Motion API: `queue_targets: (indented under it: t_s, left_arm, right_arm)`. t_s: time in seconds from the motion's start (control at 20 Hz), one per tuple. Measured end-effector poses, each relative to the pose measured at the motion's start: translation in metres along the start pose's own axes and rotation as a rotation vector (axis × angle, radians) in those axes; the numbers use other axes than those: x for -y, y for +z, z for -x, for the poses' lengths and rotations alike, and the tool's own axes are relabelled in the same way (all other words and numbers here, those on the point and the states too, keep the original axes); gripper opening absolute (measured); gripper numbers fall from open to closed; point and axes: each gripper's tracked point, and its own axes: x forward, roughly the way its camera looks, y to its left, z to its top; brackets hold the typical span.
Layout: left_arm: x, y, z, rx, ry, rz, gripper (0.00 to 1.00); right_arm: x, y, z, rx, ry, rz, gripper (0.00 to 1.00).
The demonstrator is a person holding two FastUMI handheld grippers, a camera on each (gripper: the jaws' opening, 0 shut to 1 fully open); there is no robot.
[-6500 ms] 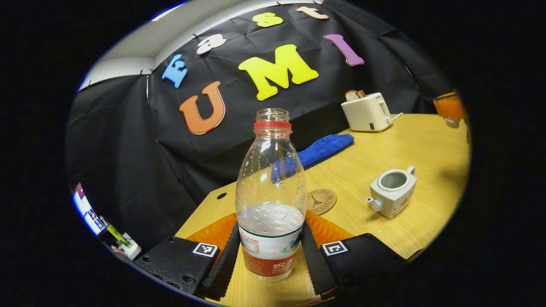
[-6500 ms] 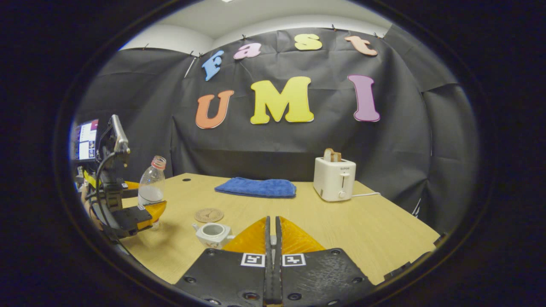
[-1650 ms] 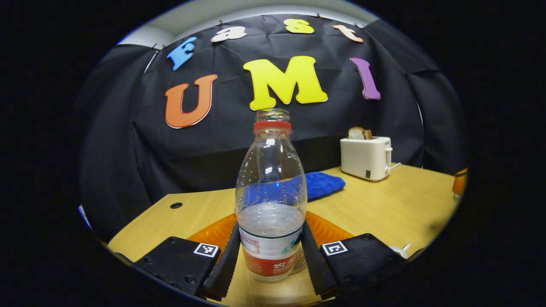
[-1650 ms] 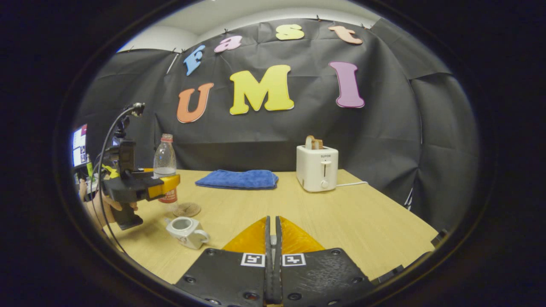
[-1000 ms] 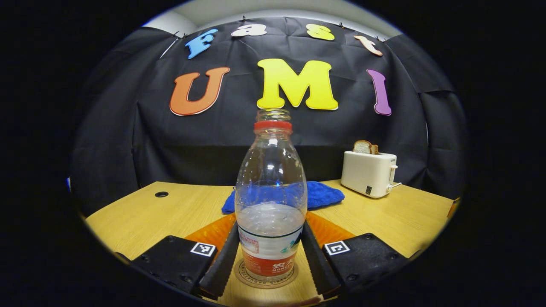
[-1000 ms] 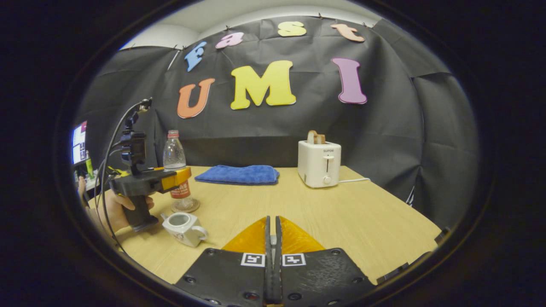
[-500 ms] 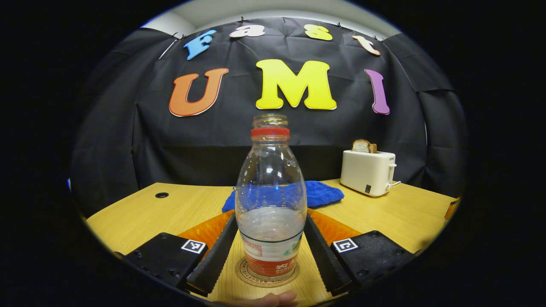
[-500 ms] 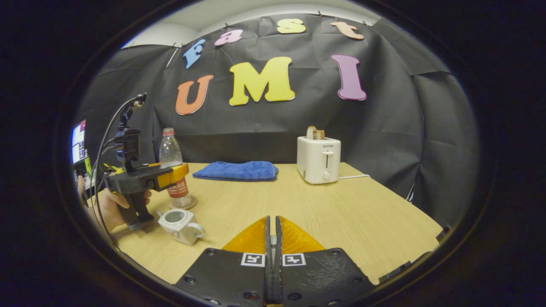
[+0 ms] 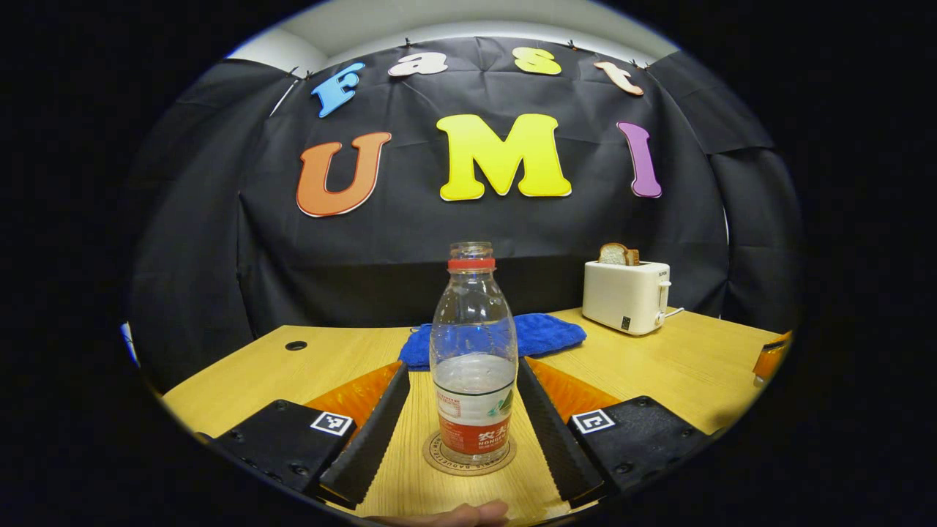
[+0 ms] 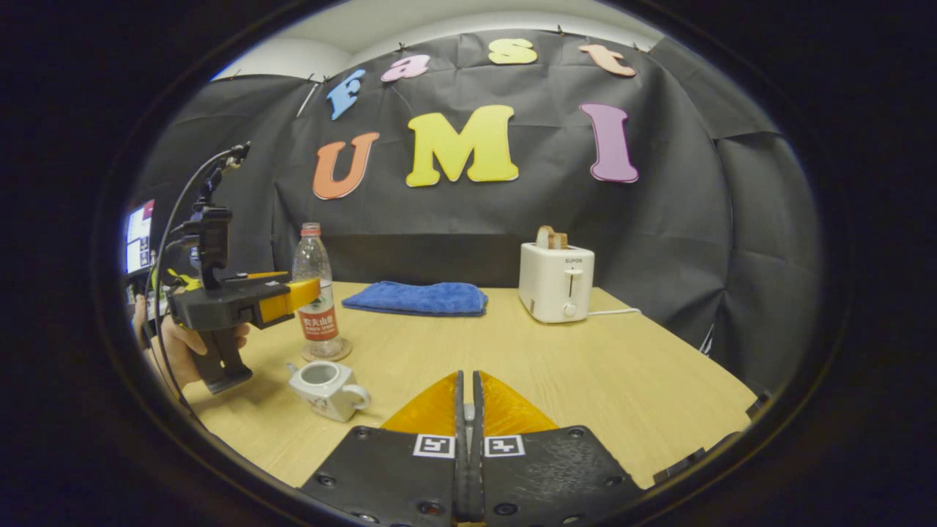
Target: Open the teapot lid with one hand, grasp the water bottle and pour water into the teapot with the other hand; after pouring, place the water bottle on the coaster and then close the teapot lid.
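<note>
A clear water bottle [image 9: 473, 351], uncapped and about a third full, stands upright on the round cork coaster [image 9: 439, 460]. My left gripper [image 9: 461, 367] is open, its fingertips on either side of the bottle with a gap on each side. In the right gripper view, a hand holds that left gripper [image 10: 311, 287] beside the bottle [image 10: 315, 285] on the coaster [image 10: 327, 350]. The white teapot [image 10: 326, 388] sits in front of the coaster with its top open. My right gripper [image 10: 466, 380] is shut, hovering above the table to the right of the teapot.
A blue cloth [image 10: 419, 298] lies at the back of the wooden table [image 10: 585, 373]. A white toaster [image 10: 555, 282] with bread in it stands at the back right. A fingertip [image 9: 454, 514] shows at the bottom edge of the left gripper view.
The left gripper lowered the bottle onto the coaster, then opened and drew back from it. The right gripper stayed shut and shifted only slightly.
</note>
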Motion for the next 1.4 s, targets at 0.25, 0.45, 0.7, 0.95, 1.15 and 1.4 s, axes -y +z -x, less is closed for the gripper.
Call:
queue_targets:
  t_s: [0.25,0.45,0.7,0.95,1.15,1.4]
  left_arm:
    - [-0.001,0.004,0.039,-0.003,0.016,0.008,0.93]
    - [-0.001,0.001,0.077,-0.023,0.044,0.019,0.93]
    - [-0.002,-0.003,0.119,-0.042,0.076,0.038,0.93]
    - [-0.004,0.006,0.148,-0.028,0.084,0.045,0.93]
    - [-0.017,0.018,0.163,-0.027,0.109,0.047,0.93]
    - [-0.023,0.032,0.178,-0.010,0.085,0.100,0.93]
  right_arm:
    - [-0.008,0.007,0.001,0.024,0.023,0.027,0.00]
    - [-0.027,0.012,-0.003,0.013,0.108,0.005,0.00]
    - [-0.056,0.019,-0.014,0.026,0.194,0.059,0.00]
    - [-0.098,0.012,-0.027,-0.017,0.315,0.030,0.00]
    - [-0.122,0.013,-0.038,-0.033,0.351,0.003,0.00]
    - [-0.141,0.015,-0.050,-0.033,0.359,-0.009,0.00]
